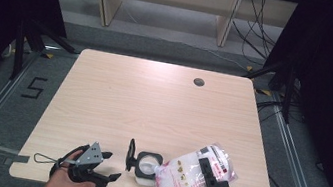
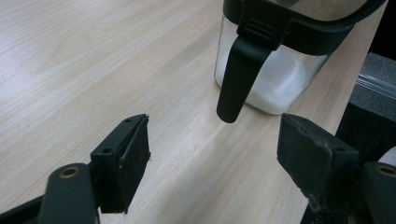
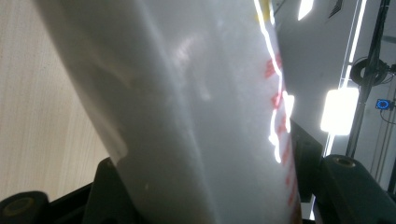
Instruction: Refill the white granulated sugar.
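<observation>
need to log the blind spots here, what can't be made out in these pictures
- Print on the bag: too small in the high view; blurred and too close in the right gripper view.
- Bag's spout over the jar: whether anything is pouring is too small to tell in the high view.
- Jar top: cut off by the upper edge in the left gripper view.
- Right gripper pads: hidden behind the bag in its own view.

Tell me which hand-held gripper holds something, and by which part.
The right hand-held gripper clamps the white bag across its middle, tilted over the jar. The left hand-held gripper is open, holding nothing.
</observation>
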`<state>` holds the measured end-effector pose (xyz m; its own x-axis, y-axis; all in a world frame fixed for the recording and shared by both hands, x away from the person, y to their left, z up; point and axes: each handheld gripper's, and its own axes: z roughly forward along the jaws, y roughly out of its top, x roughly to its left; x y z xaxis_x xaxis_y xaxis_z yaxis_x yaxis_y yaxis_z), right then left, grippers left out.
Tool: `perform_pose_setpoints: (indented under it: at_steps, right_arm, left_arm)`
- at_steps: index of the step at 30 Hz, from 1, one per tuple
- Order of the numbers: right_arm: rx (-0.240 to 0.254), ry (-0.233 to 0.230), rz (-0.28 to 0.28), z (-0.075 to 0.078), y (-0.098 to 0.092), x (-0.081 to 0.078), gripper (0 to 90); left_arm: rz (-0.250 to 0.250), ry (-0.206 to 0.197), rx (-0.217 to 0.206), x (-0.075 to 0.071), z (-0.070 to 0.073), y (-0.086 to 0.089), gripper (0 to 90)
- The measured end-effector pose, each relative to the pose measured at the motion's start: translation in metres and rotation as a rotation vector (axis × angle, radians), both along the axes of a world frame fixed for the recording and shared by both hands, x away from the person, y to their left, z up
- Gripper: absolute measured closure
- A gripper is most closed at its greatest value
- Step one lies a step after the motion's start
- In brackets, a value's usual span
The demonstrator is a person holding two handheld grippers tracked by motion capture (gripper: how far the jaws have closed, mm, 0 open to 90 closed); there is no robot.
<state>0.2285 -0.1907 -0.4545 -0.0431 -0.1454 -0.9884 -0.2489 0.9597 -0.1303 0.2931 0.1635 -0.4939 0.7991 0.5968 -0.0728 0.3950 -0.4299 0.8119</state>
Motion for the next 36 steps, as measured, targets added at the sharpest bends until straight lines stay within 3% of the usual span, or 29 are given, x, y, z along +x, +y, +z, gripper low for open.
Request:
perform_pose_setpoints:
  at_steps: [1,3,4,6,16,17,20,23,24,28,29,32,33,34,36]
  right_arm:
    - [-0.014,-0.008,0.009,0.0011,0.0002,0.0003,45.5]
    - [-0.032,-0.017,0.018,0.0030,0.0002,0.0001,45.5]
    - [0.000,-0.015,0.013,0.0004,-0.0003,-0.0001,45.5]
    - [-0.048,-0.032,0.032,0.0043,0.0009,0.0006,45.5]
    - [-0.050,-0.025,0.031,0.0043,0.0011,0.0006,45.5]
    - [-0.030,-0.032,0.048,0.0029,0.0005,0.0012,45.6]
    - [-0.044,-0.029,0.034,0.0042,0.0012,0.0007,45.5]
    - [-0.048,-0.025,0.033,0.0044,0.0013,0.0002,45.5]
    - [-0.051,-0.030,0.029,0.0046,0.0016,0.0002,45.5]
    - [-0.060,-0.034,0.027,0.0050,0.0017,-0.0001,45.6]
    - [-0.061,-0.034,0.027,0.0052,0.0017,0.0001,45.6]
    - [-0.061,-0.041,0.032,0.0047,0.0013,-0.0002,45.6]
    - [0.023,-0.010,-0.003,-0.0016,-0.0009,-0.0015,45.5]
    - [-0.026,-0.022,0.003,0.0018,0.0004,-0.0015,45.6]
    - [0.005,-0.013,-0.014,-0.0006,0.0002,-0.0027,45.6]
  left_arm:
    - [-0.012,-0.011,0.019,0.0009,0.0009,0.0014,24.8]
    - [-0.012,-0.009,0.008,0.0010,0.0006,0.0006,24.9]
    - [0.002,-0.002,0.007,0.0004,0.0000,0.0003,24.8]
    - [-0.006,-0.005,0.007,0.0003,0.0002,0.0004,24.9]
    - [-0.010,-0.004,0.010,0.0003,0.0006,0.0007,24.9]
    - [-0.008,-0.003,0.009,0.0002,0.0005,0.0006,24.9]
    - [0.002,-0.002,0.004,-0.0004,0.0001,-0.0002,24.9]
    - [-0.025,-0.018,0.025,0.0017,0.0013,0.0015,24.9]
    - [0.001,-0.001,0.008,-0.0002,0.0003,0.0002,24.8]
    - [-0.020,-0.015,0.017,0.0013,0.0007,0.0010,24.9]
    - [0.002,-0.001,-0.001,-0.0001,-0.0002,-0.0003,24.9]
    - [-0.010,-0.005,0.010,0.0004,0.0004,0.0006,24.9]
    - [-0.003,-0.002,0.007,0.0002,0.0002,0.0003,24.9]
    - [-0.001,-0.003,0.012,0.0004,0.0003,0.0006,24.9]
    - [-0.010,-0.008,0.013,0.0005,0.0006,0.0009,24.9]
